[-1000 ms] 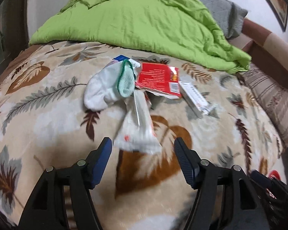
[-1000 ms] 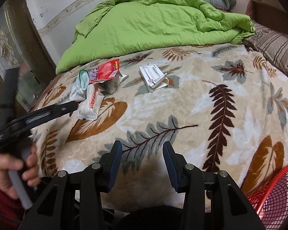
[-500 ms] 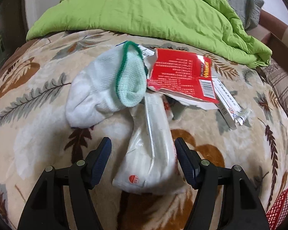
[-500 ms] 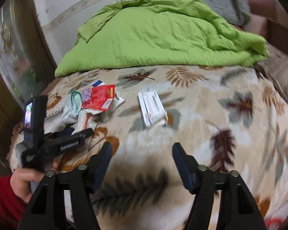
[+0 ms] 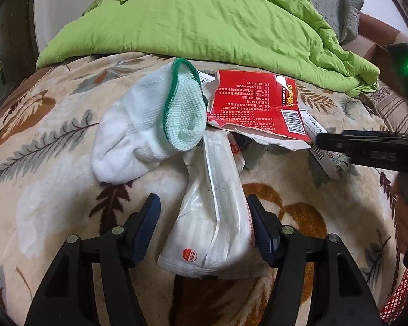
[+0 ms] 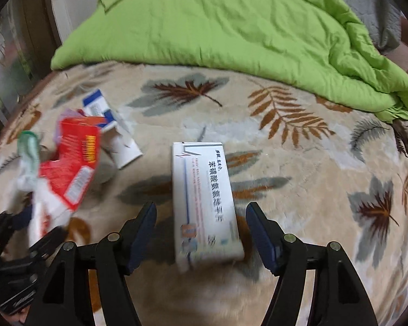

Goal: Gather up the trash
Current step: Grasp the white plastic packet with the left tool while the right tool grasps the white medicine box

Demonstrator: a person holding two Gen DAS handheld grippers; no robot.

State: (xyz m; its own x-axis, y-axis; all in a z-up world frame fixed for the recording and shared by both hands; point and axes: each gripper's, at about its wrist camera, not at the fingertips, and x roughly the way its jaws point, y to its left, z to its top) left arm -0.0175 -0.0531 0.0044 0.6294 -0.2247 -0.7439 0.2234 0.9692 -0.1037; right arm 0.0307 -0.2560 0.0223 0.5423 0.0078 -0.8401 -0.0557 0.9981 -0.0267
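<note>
A white plastic wrapper [image 5: 217, 217] with a red dot lies on the leaf-patterned blanket [image 5: 54, 190]. My left gripper [image 5: 204, 222] is open, its fingers either side of the wrapper's near end. A red torn packet [image 5: 255, 108] and a white sock with a green cuff [image 5: 149, 125] lie just beyond. In the right wrist view a white flat box with blue print [image 6: 204, 201] lies between the open fingers of my right gripper [image 6: 201, 225]. The red packet [image 6: 73, 163] and a blue-and-white carton [image 6: 108, 125] lie to its left.
A rumpled green duvet [image 5: 204, 21] covers the far half of the bed. A red mesh basket [image 5: 399, 298] shows at the lower right of the left wrist view. The other gripper crosses the right side [image 5: 372, 149].
Both grippers have moved forward and down. The left one now straddles the white wrapper. The right one has opened wider and now straddles the white box.
</note>
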